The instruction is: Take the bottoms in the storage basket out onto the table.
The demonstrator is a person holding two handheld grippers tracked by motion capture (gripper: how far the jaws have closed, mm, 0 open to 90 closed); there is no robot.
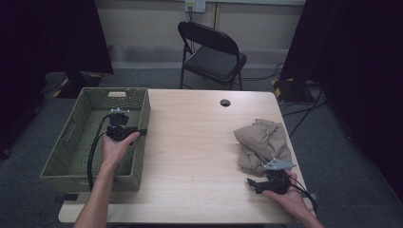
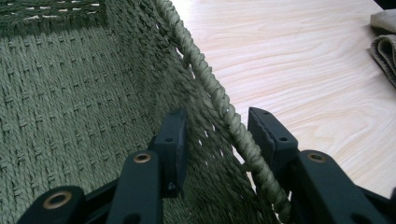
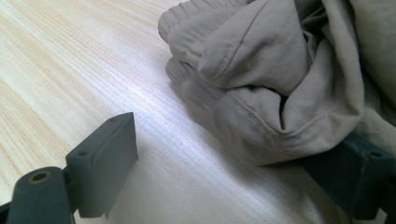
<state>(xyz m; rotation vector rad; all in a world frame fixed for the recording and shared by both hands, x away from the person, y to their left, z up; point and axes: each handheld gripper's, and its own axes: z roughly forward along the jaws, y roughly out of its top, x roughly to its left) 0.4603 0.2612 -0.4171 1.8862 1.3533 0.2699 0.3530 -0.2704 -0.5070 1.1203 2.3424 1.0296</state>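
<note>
- Nearest you, your right gripper [image 1: 272, 183] rests low on the worktop [image 1: 190, 142] at its near right corner. Its jaws stand wide apart, one on bare wood and the other tucked against the edge of the crumpled beige cloth [image 3: 280, 79], with no pinch on the fabric yet.
- That cloth lies bunched on the right side of the worktop, well apart from the green woven basket [image 1: 62, 152], so moving it is still ahead of you.
- Farther off at the left, your left gripper [image 2: 215, 135] straddles the basket's right rim. Its jaws sit on either side of the rope edge; they seem near it rather than pressing, though the angle leaves some doubt.
- The basket's inside looks bare.
</note>
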